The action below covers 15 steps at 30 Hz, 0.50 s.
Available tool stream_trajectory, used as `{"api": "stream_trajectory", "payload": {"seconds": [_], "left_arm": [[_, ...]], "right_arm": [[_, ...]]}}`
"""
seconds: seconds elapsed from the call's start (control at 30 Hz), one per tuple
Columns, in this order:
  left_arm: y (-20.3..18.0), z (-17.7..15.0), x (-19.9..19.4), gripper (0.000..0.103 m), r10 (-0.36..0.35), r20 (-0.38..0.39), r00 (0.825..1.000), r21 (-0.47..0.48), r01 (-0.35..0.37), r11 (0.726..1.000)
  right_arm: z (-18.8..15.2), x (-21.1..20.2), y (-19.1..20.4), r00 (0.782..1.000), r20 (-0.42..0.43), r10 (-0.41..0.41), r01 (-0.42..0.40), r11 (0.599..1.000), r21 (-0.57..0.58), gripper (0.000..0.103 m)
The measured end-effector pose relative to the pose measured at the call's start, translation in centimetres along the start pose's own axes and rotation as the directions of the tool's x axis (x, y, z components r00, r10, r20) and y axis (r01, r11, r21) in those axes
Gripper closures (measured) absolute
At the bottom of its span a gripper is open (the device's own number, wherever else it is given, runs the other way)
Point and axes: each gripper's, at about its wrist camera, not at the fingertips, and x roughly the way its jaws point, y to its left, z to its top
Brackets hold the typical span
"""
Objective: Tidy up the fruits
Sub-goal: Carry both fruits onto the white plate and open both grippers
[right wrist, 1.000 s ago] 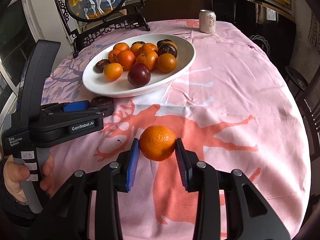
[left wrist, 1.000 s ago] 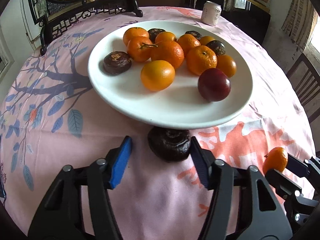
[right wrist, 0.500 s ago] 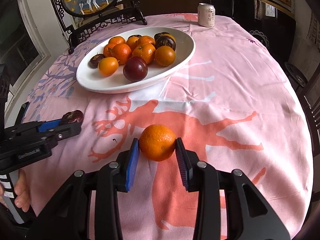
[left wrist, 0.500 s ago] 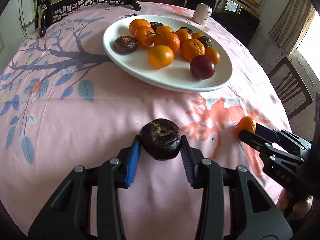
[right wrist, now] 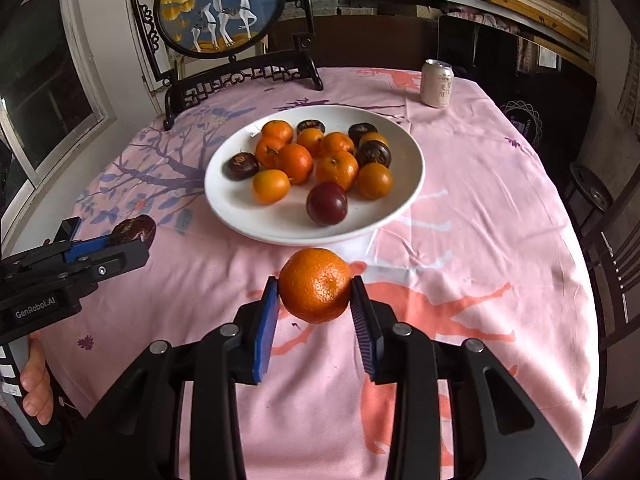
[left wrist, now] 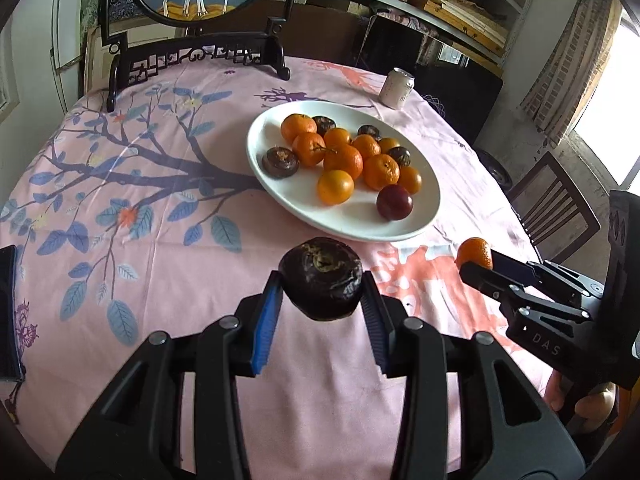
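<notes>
My left gripper [left wrist: 322, 292] is shut on a dark wrinkled fruit [left wrist: 321, 278] and holds it above the pink cloth, short of the white plate [left wrist: 280, 196]. My right gripper [right wrist: 314, 294] is shut on an orange mandarin [right wrist: 315, 285], also lifted, in front of the plate [right wrist: 232, 208]. The plate holds several mandarins [right wrist: 337, 169], several dark fruits and a red plum [right wrist: 327, 204]. Each gripper shows in the other's view: the right one [left wrist: 478, 262] with its mandarin, the left one [right wrist: 132, 236] with its dark fruit.
A drink can [right wrist: 437, 83] stands at the table's far right. A framed deer screen [right wrist: 222, 8] on a black stand sits at the far edge. A dark flat object [left wrist: 8, 312] lies at the left edge. Wooden chairs [left wrist: 556, 208] stand to the right.
The left gripper shut on the dark fruit and lifted it off the cloth. Both grippers have risen and pulled back from the plate. The right gripper kept hold of its mandarin.
</notes>
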Motion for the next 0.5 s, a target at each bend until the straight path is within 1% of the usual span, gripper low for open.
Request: {"api": "stream_trajectory", "payload": {"seconds": [0.17, 0.27, 0.37, 0.43, 0.5], "left_arm": [[0.1, 2.6, 1.0, 0.063, 0.008, -0.008, 1.000, 0.010, -0.008, 1.000], [0.3, 4.7, 2.6, 0.063, 0.034, -0.016, 0.999, 0.017, -0.034, 0.999], [0.3, 7.1, 5.1, 0.063, 0.048, -0.038, 0.998, 0.018, -0.047, 0.999], [0.1, 8.9, 6.8, 0.063, 0.047, -0.049, 0.998, 0.030, -0.045, 0.999], [0.2, 10.3, 8.8, 0.062, 0.031, -0.079, 0.996, 0.019, -0.030, 0.999]], "right_arm": [[2.0, 0.5, 1.4, 1.000, 0.002, 0.012, -0.012, 0.999, -0.041, 0.067], [3.4, 1.7, 2.0, 0.999, -0.009, 0.034, -0.035, 0.997, -0.068, 0.067], [5.3, 3.7, 2.1, 0.997, -0.026, 0.068, -0.070, 0.995, -0.078, 0.067], [6.5, 5.3, 2.1, 0.997, -0.039, 0.059, -0.062, 0.995, -0.082, 0.067], [7.5, 7.0, 1.8, 0.998, -0.049, 0.033, -0.037, 0.996, -0.083, 0.067]]}}
